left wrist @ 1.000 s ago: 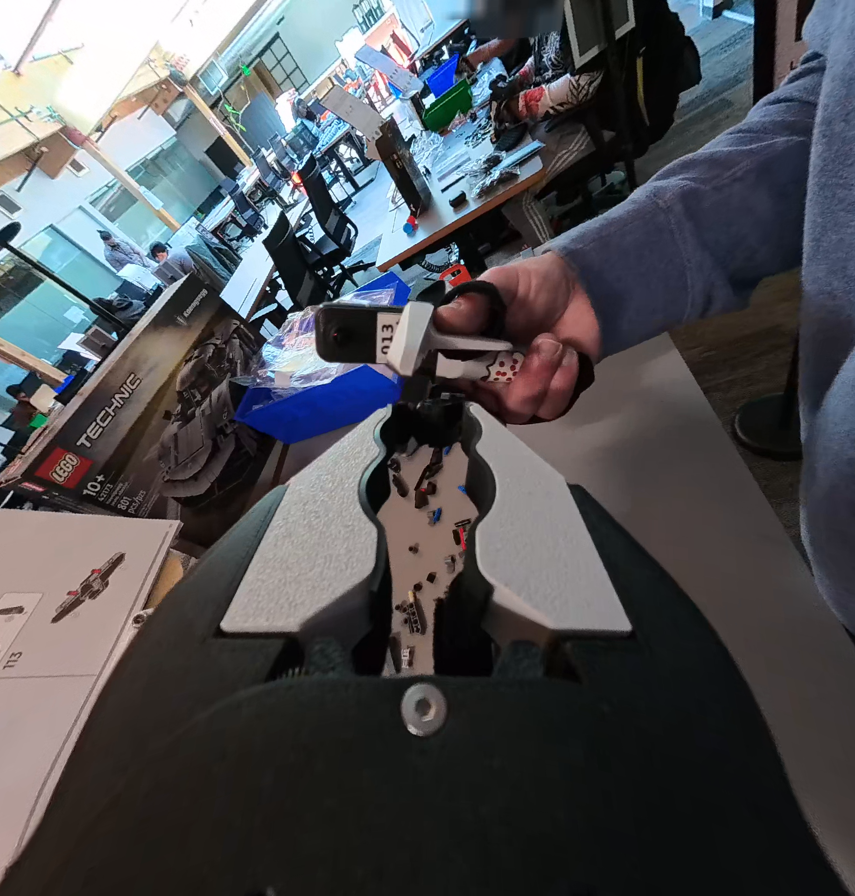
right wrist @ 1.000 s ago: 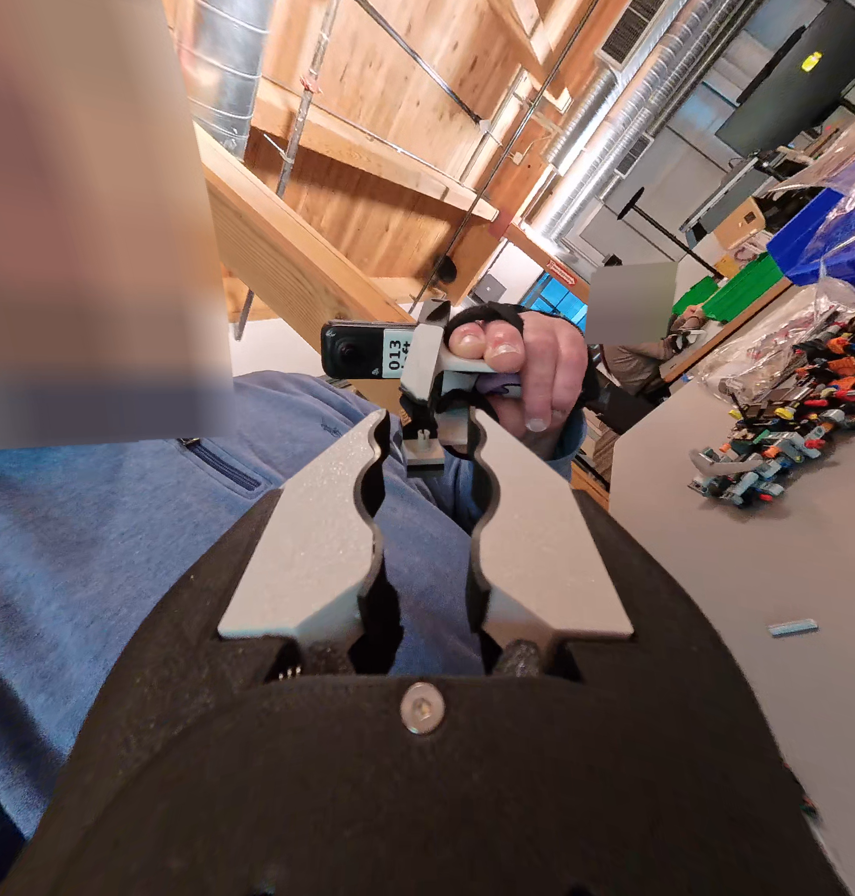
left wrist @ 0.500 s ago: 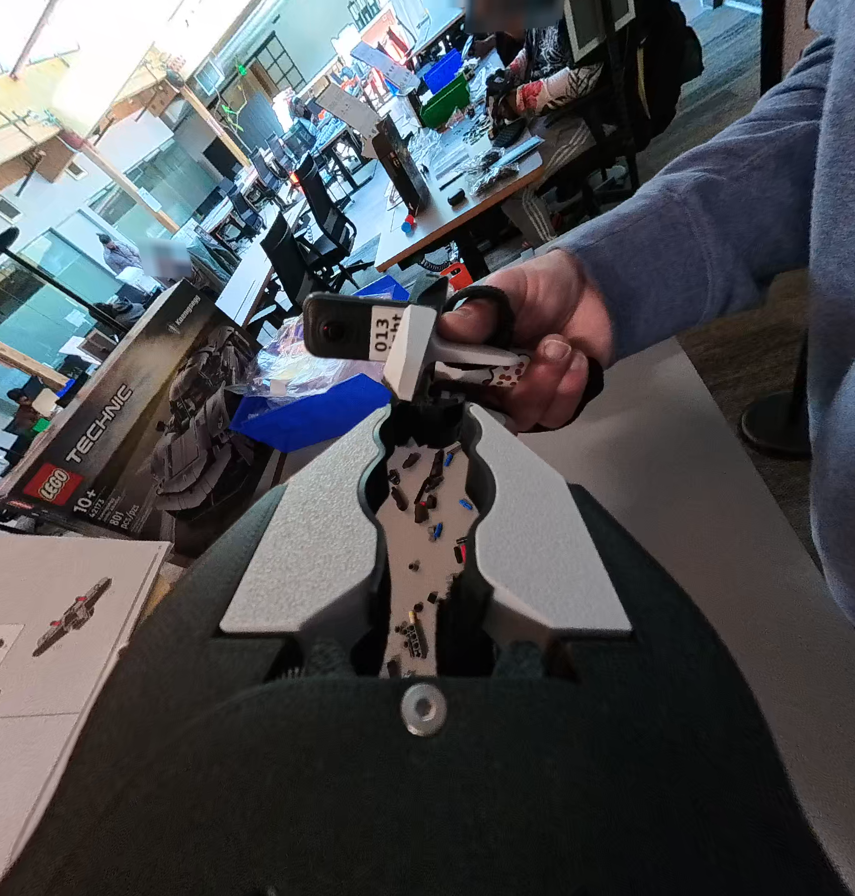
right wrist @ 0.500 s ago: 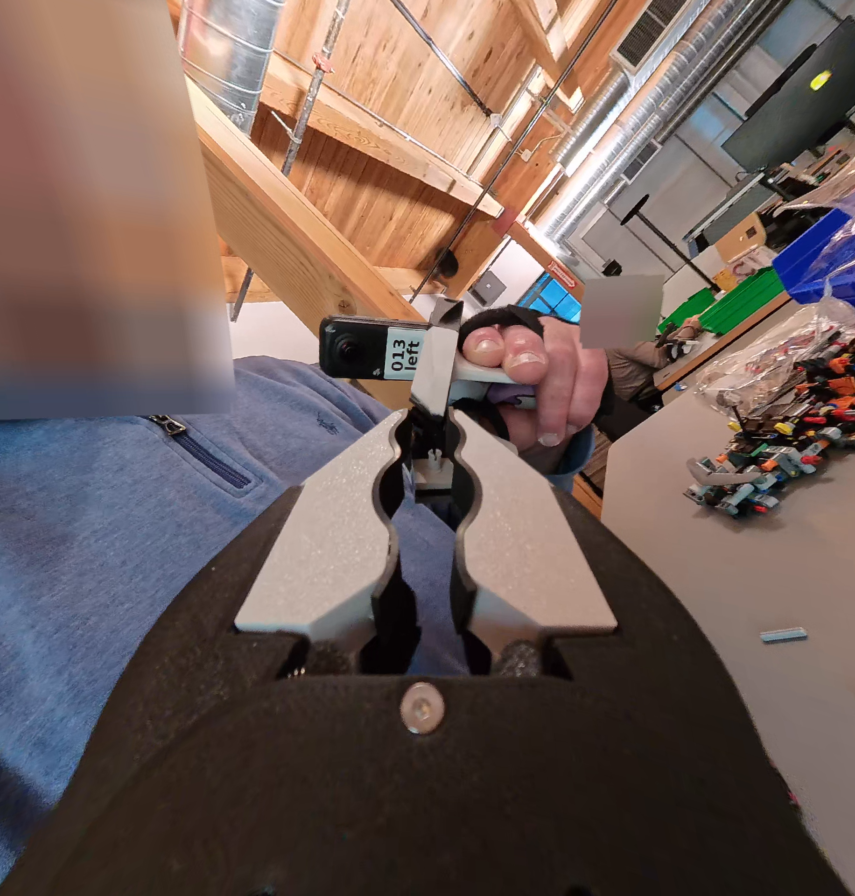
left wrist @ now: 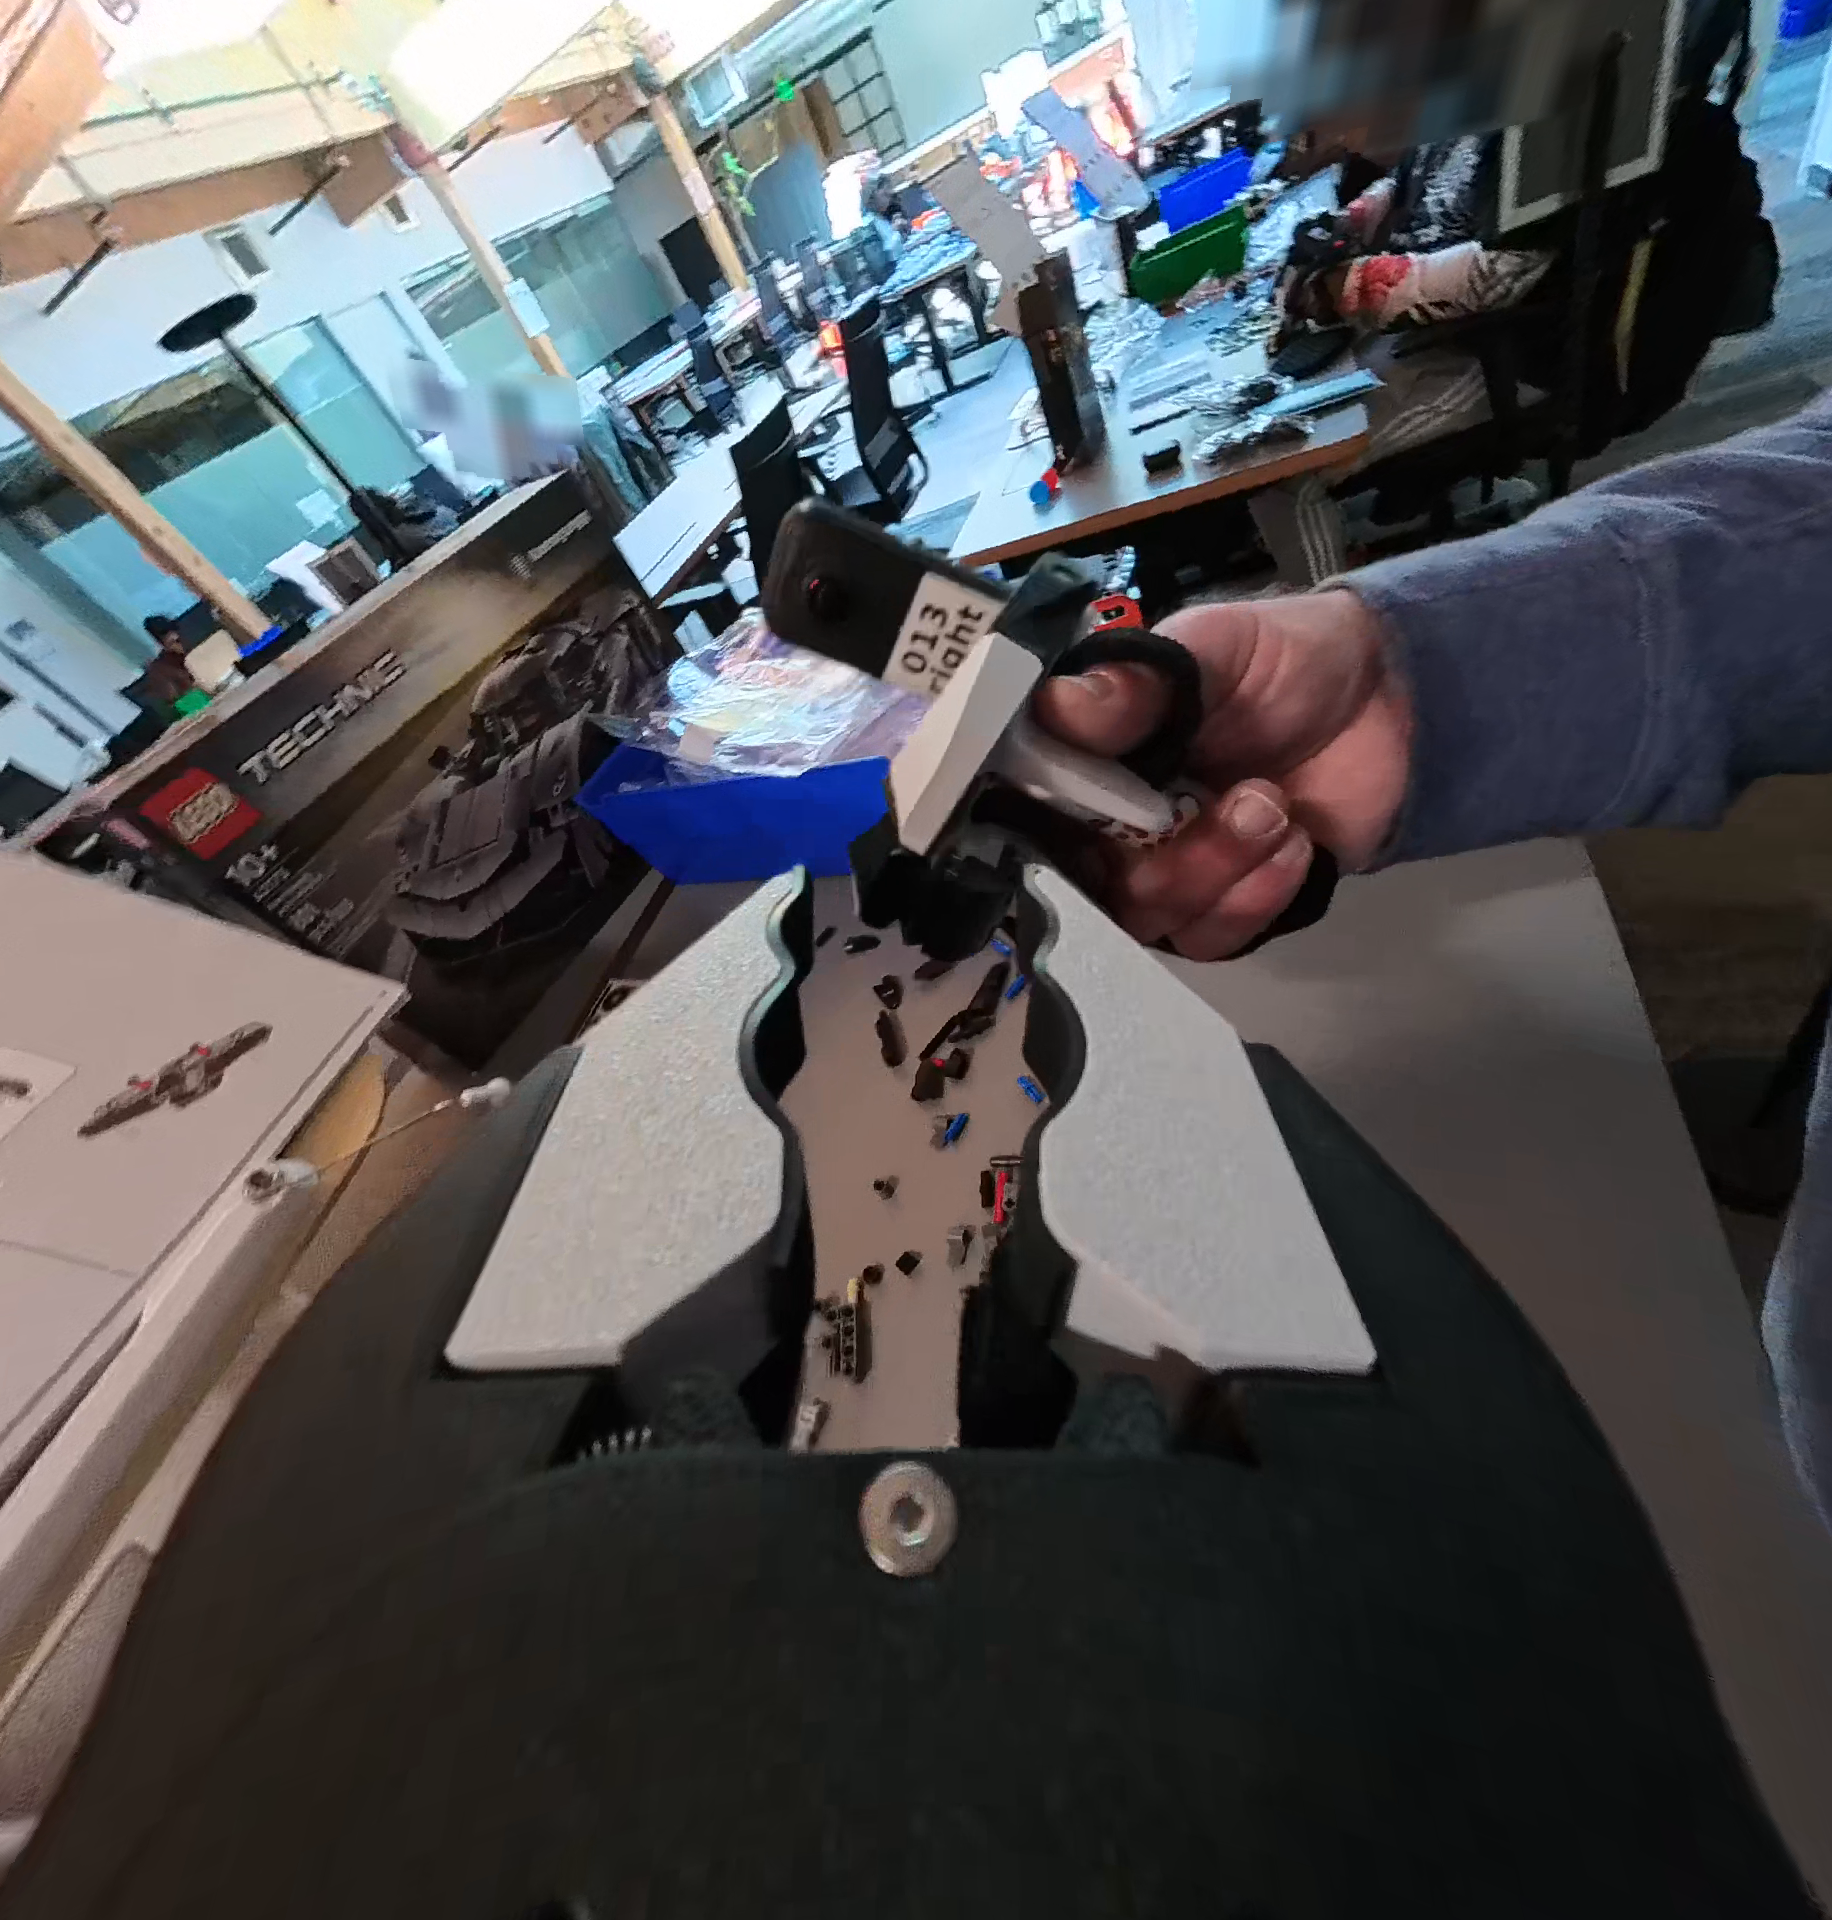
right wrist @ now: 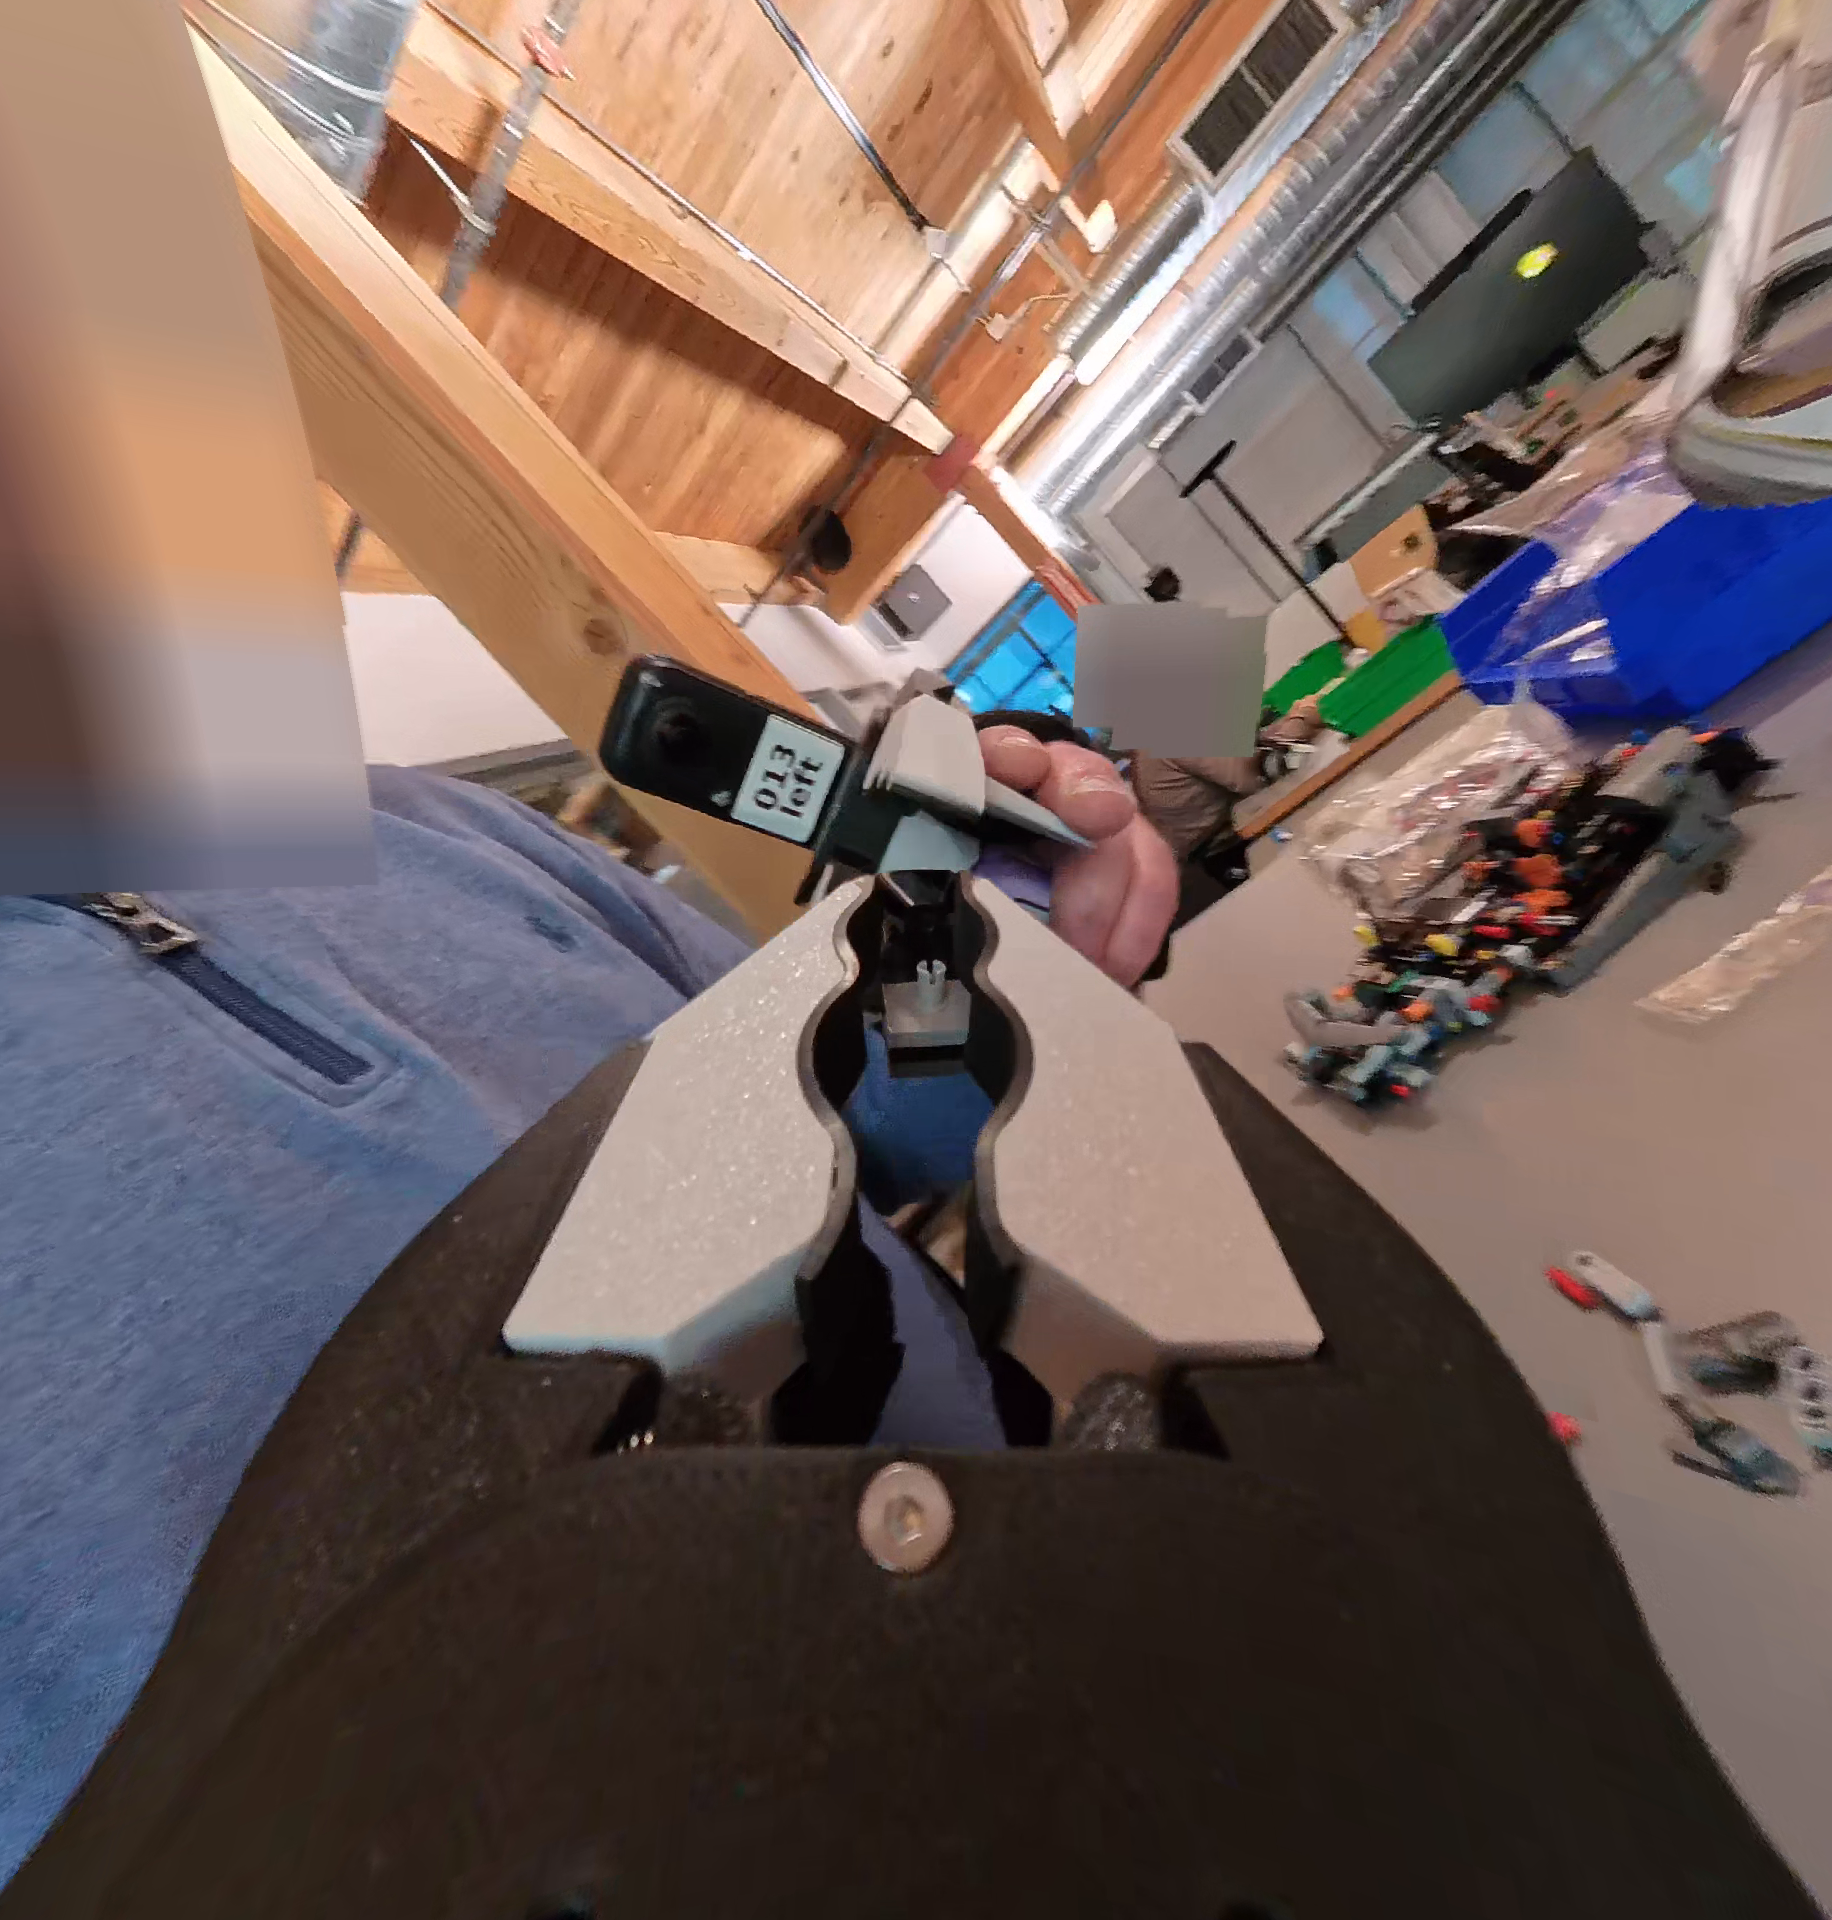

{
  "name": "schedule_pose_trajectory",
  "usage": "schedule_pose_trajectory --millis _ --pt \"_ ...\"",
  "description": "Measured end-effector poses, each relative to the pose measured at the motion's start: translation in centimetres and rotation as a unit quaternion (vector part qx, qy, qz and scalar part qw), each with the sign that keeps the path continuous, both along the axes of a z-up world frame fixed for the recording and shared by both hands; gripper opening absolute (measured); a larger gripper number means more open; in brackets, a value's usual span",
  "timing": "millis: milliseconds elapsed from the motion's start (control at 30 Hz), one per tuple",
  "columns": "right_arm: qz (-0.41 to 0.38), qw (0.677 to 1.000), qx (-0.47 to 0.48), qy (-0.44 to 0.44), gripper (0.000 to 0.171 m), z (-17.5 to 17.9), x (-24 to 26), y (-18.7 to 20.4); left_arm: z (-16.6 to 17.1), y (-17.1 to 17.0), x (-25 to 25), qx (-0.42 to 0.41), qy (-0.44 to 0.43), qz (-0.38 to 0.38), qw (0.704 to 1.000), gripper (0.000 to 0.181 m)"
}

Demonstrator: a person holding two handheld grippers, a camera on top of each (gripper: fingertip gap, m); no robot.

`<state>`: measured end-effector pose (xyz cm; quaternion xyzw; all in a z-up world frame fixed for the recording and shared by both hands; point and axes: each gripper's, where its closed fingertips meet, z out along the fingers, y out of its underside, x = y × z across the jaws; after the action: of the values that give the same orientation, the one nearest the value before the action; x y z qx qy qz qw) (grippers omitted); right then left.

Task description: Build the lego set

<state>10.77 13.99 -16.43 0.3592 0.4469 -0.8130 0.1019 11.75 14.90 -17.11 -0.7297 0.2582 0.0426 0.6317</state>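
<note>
My left gripper and right gripper face each other tip to tip in the air above the grey table. The left one holds a small lego piece between its fingertips. In the left wrist view the piece looks dark; in the right wrist view it shows a light grey plate with a short pin. The right gripper's fingertips are closed around the same piece. A hand holds each gripper, and both grippers are tilted.
Small dark, blue and red lego parts lie scattered on the table below. A lego box, a blue bin and an instruction booklet stand to the left. A part-built model and loose pieces lie to the right. My two grippers' fingertips are within a few centimetres of each other.
The right gripper's fingers have narrowed around the piece held by the left gripper. Both grippers have since rolled and tilted together. The left gripper's gap is unchanged.
</note>
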Motion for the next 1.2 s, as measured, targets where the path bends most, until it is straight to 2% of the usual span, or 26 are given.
schedule_pose_trajectory --millis 167,333,467,667,1000,1100,1200 --pt "-0.069 0.991 0.107 0.034 0.010 -0.3 -1.6 0.4 0.8 -0.8 -3.1 0.012 -0.107 0.054 0.993 0.036" --pt "-0.110 0.968 0.215 0.068 0.010 -0.7 -2.6 0.3 0.6 -1.3 -4.3 -0.002 -0.211 0.050 0.976 0.038" --pt "-0.124 0.955 0.252 0.096 0.010 -0.4 -2.8 0.0 -0.1 -1.2 -4.0 -0.028 -0.259 0.028 0.965 0.037" --pt "-0.104 0.969 0.203 0.098 0.010 0.2 -2.6 -0.4 -1.2 -0.9 -2.8 -0.048 -0.298 -0.006 0.953 0.035" --pt "-0.082 0.969 0.206 0.109 0.010 -0.2 -2.7 -2.5 -1.0 -1.5 -2.1 -0.034 -0.336 -0.044 0.940 0.015" --pt "-0.077 0.971 0.205 0.101 0.011 -0.3 -3.0 -3.0 -1.0 -2.1 -2.3 -0.032 -0.339 -0.044 0.939 0.015" --pt "-0.091 0.970 0.205 0.097 0.024 0.0 -3.6 -3.0 -0.8 -2.7 -2.7 -0.023 -0.345 -0.044 0.937 0.015"
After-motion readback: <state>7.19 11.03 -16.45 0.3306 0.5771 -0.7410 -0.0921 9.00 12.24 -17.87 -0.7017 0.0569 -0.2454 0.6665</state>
